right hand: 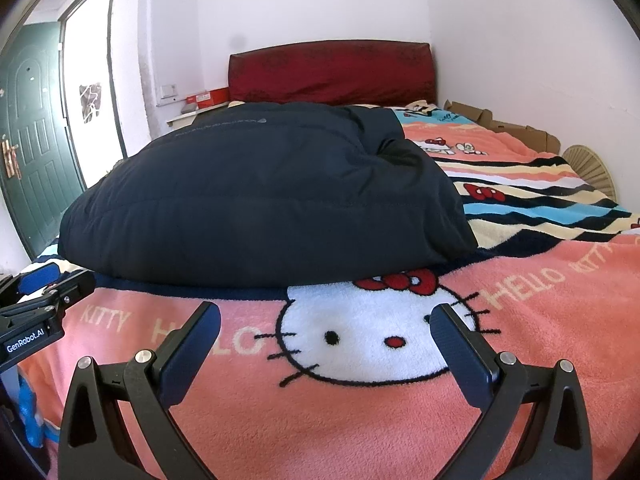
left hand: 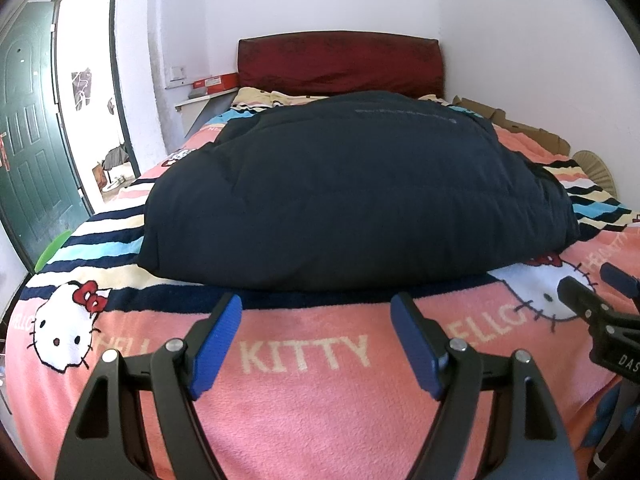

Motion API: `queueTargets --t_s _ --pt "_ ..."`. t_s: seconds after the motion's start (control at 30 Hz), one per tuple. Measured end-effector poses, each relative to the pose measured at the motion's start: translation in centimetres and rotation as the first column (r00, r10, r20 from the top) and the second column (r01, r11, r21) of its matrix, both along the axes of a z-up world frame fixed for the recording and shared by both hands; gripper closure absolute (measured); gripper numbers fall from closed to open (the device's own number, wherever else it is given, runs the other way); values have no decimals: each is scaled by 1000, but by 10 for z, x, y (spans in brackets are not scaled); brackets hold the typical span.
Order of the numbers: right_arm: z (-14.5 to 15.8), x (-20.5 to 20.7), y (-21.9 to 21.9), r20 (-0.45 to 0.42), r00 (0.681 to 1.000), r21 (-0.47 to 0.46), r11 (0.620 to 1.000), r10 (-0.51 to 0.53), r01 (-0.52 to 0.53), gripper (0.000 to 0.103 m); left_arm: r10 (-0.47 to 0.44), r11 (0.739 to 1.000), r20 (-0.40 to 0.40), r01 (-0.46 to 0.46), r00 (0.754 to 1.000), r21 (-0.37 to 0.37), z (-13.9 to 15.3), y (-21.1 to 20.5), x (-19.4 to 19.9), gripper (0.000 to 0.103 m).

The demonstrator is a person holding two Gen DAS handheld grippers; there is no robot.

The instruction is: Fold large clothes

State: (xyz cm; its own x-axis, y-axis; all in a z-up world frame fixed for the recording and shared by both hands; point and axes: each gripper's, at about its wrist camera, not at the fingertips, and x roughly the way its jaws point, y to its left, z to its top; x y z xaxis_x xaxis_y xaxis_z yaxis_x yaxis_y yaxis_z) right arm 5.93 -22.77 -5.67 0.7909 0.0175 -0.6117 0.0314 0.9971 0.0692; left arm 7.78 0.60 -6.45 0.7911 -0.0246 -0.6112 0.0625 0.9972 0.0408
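Before the folded dark jacket's (left hand: 352, 192) near edge, both tongs (left hand: 316, 312) (right hand: 326, 320) hover spread apart over bare blanket (left hand: 320, 420).

A folded padded jacket (left hand: 352, 196) lies on the blanket (left hand: 312, 392) that covers the bed, across the middle of it. My left claw (left hand: 316, 340) sits just before the jacket's near edge, apart from it, above the blanket. My right claw (right hand: 326, 344) is to the right of it, also short of the jacket. Behind the jacket stands the headboard (left hand: 340, 62) against the back wall. Left of the headboard a shelf (left hand: 200, 100) carries a flat box (left hand: 214, 81). Cardboard boxes (right hand: 504, 126) lie along the bed's right side, with a fan (right hand: 590, 168) in front of them. The door (left hand: 28, 140) stands far left.
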Motion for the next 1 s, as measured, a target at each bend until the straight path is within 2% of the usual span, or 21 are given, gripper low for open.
queueTargets --t_s 1.0 --pt "-3 2 2 -11 1000 -5 1000 4 -4 0 1 1000 -9 -1 1000 4 -2 2 3 27"
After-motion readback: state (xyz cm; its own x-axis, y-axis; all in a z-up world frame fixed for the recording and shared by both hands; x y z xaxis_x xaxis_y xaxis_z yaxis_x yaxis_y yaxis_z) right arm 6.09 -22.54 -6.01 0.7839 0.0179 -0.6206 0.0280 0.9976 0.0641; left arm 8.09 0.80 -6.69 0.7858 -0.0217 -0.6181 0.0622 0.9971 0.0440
